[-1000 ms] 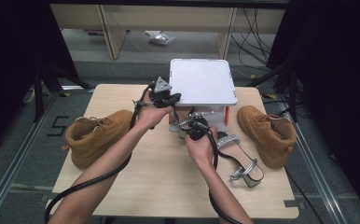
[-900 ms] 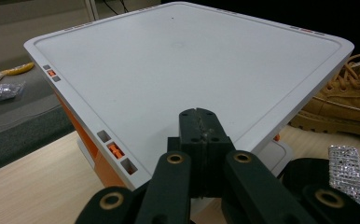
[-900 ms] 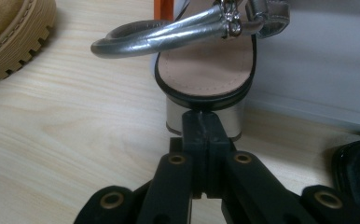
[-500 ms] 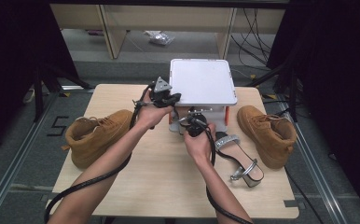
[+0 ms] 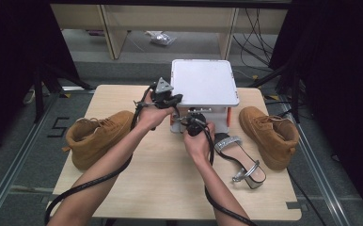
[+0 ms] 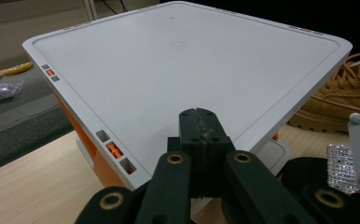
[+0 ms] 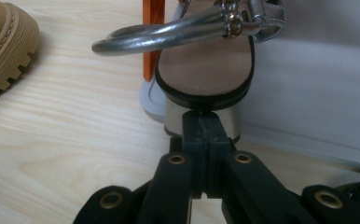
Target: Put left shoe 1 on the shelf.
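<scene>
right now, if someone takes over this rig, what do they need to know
Left gripper: shut, empty, tips over the near edge of the box.
Right gripper: shut, empty, tips at the heel of a sandal standing against the box front; contact unclear.
Second sandal lies on the table right of the hands. Left boot and right boot flank the box.
Done: nothing gripped; box lid is on.
Left: probably open the lid and pack the shoes.
</scene>
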